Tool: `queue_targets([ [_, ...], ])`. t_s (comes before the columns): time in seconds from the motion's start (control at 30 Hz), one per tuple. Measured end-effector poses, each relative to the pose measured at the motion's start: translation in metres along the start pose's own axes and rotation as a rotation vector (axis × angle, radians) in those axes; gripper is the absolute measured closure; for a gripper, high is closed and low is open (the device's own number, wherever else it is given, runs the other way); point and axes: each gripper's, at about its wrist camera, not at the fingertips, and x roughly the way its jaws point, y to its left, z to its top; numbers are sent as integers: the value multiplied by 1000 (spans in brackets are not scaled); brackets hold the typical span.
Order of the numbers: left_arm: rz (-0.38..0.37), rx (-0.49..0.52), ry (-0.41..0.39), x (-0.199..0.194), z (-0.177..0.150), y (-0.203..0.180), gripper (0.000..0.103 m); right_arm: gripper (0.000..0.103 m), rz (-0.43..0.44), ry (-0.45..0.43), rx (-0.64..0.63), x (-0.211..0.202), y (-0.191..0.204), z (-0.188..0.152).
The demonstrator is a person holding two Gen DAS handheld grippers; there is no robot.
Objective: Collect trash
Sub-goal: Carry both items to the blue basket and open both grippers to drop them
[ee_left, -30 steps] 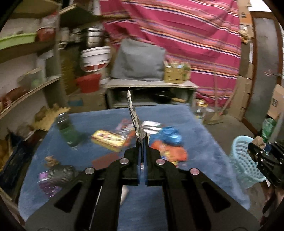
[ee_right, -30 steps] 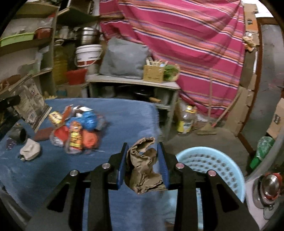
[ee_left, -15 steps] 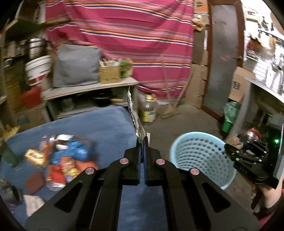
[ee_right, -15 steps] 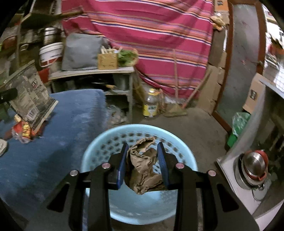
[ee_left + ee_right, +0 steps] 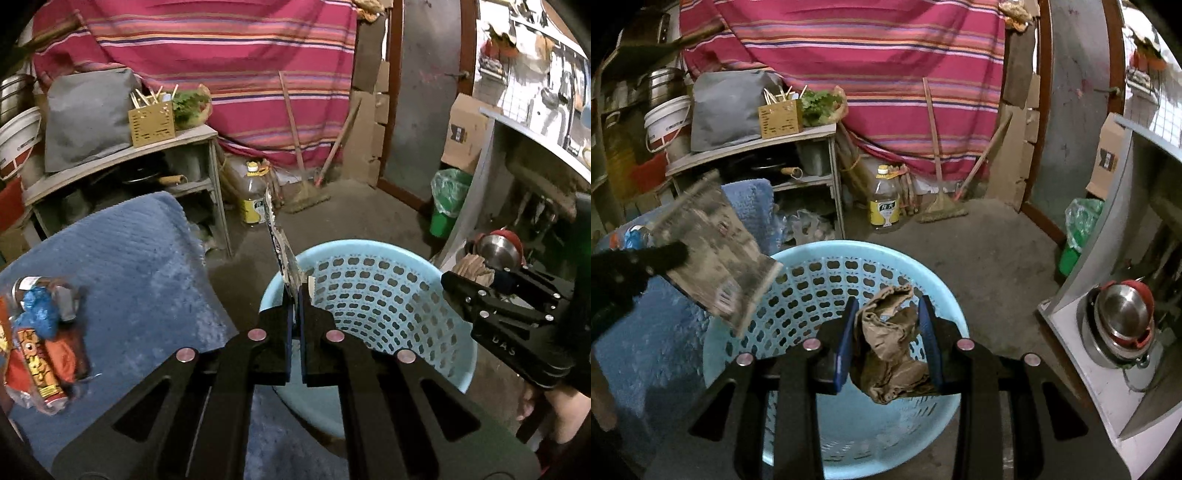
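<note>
Flat printed wrapper (image 5: pixel 716 254) sits pinched in the left gripper (image 5: pixel 294 291), jaws nearly shut on it w/ only a thin slit. In the left wrist view it shows edge-on, sticking up toward 12 from the tips; in the right wrist view its grey, blurred face hangs over the 9–10 o'clock rim of the light blue basket (image 5: pixel 871 254). Print on it too smeared to read.

Crumpled brown paper (image 5: pixel 890 343) is clamped in the right gripper (image 5: pixel 888 306), jaws narrow, blue pads pressing both sides; it hangs over the basket's open middle. Basket interior looks bare, perforated walls, wide open mouth, so room below both pieces.

Basket stands on the concrete floor, its 9 o'clock side just beside the edge of the blue cloth-covered table (image 5: pixel 122 266). More trash (image 5: pixel 40 339) lies at the table's 8–9 o'clock in the left view: red, orange, blue packets, lettering unclear.

At 12 beyond the basket: oil bottle (image 5: pixel 884 203) w/ yellow label, broom (image 5: pixel 940 206), striped cloth (image 5: pixel 871 66). Black gripper body at 3 reads "DAS".
</note>
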Motion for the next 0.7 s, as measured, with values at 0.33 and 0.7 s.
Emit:
queue_targets([
  [0.33,46,-14,36,8,-9,14,42,69,1,23,4,17,6,-3],
  [0.7,203,-70,-112,-68,-13,64,9,26,-35,41,19,32,28,-1],
])
